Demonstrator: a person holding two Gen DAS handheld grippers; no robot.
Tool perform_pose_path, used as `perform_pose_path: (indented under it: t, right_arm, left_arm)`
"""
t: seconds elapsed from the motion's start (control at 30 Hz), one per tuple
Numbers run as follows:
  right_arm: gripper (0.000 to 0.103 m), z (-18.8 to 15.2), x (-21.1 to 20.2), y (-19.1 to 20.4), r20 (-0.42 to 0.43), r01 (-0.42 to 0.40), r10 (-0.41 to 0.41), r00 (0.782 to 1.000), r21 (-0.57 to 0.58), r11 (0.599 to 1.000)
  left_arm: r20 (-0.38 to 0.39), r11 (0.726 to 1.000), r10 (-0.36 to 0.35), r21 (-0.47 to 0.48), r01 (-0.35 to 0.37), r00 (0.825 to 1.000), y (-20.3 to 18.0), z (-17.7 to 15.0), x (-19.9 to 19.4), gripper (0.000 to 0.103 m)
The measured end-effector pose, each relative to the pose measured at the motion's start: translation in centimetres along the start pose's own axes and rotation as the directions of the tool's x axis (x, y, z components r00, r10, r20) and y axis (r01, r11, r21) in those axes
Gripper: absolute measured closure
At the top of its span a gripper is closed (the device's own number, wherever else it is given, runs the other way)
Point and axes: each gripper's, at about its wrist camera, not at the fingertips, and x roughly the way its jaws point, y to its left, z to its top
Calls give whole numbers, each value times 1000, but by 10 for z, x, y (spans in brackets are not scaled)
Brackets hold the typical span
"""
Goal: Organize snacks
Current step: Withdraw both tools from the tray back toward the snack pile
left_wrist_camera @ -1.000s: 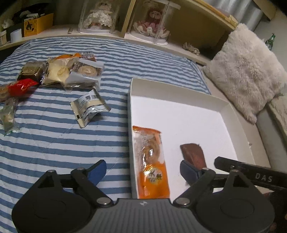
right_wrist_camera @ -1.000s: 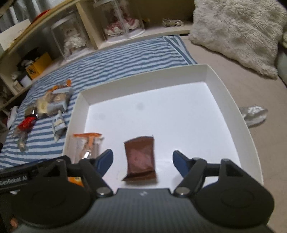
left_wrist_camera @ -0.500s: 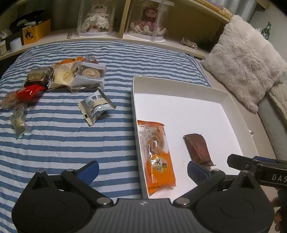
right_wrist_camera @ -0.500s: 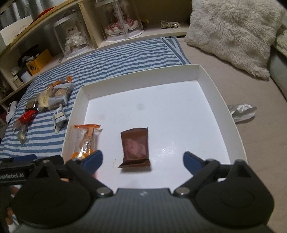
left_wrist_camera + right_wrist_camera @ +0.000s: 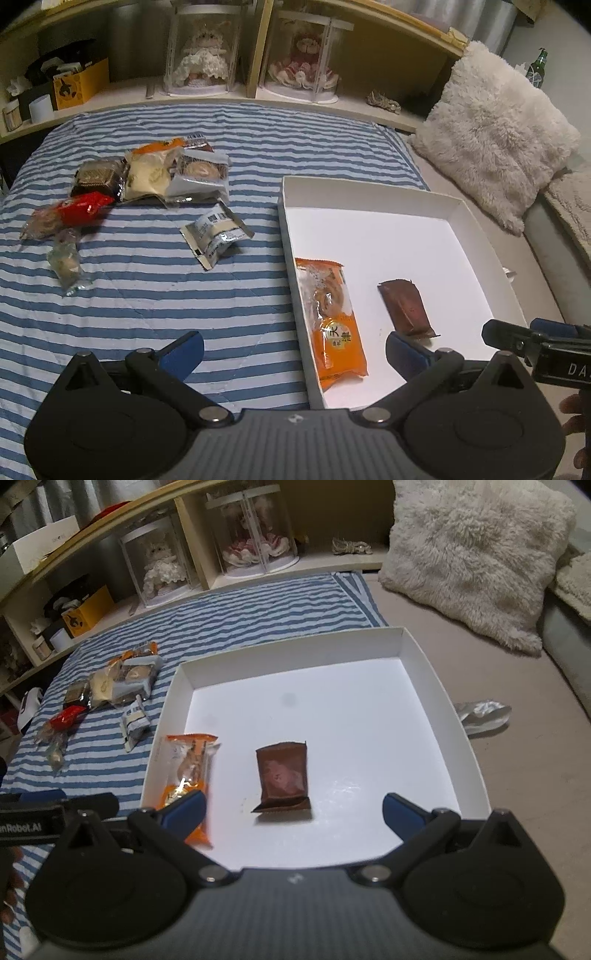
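A white tray lies on the striped blanket and holds an orange snack packet and a brown packet. Both show in the right wrist view too: the orange packet and the brown packet in the tray. Several loose snacks lie on the blanket to the left: a silver packet, a red one and a pile. My left gripper is open and empty over the tray's near left edge. My right gripper is open and empty above the brown packet.
A fluffy cream pillow lies to the right of the tray. A crumpled silver wrapper lies beside the tray's right wall. Shelves with doll display cases run along the back. The blanket between the snacks and my left gripper is bare.
Both grippers have pulled back and up from the tray, so more of it shows. My right gripper has opened wider. The packets in the tray have not moved.
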Motion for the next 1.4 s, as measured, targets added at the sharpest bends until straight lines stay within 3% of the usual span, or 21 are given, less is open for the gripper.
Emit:
perform_pose_path:
  t: [0.43, 0.77, 1.0, 1.4]
  right_arm:
    - [0, -2, -24, 23, 68, -11, 16, 998, -61, 998]
    - [0, 6, -22, 58, 104, -47, 59, 993, -107, 993]
    - [0, 18, -10, 92, 117, -76, 93, 989, -145, 987]
    - [0, 40, 31, 146, 130, -179, 204, 970, -184, 967]
  left_arm:
    - [65, 999, 24, 47, -27, 998, 24, 5, -33, 0]
    - [138, 998, 63, -25, -61, 988, 72, 12, -57, 0]
    - [189, 989, 140, -64, -130, 972, 106, 19, -65, 0]
    - [238, 953, 257, -221, -205, 937, 171, 37, -52, 0]
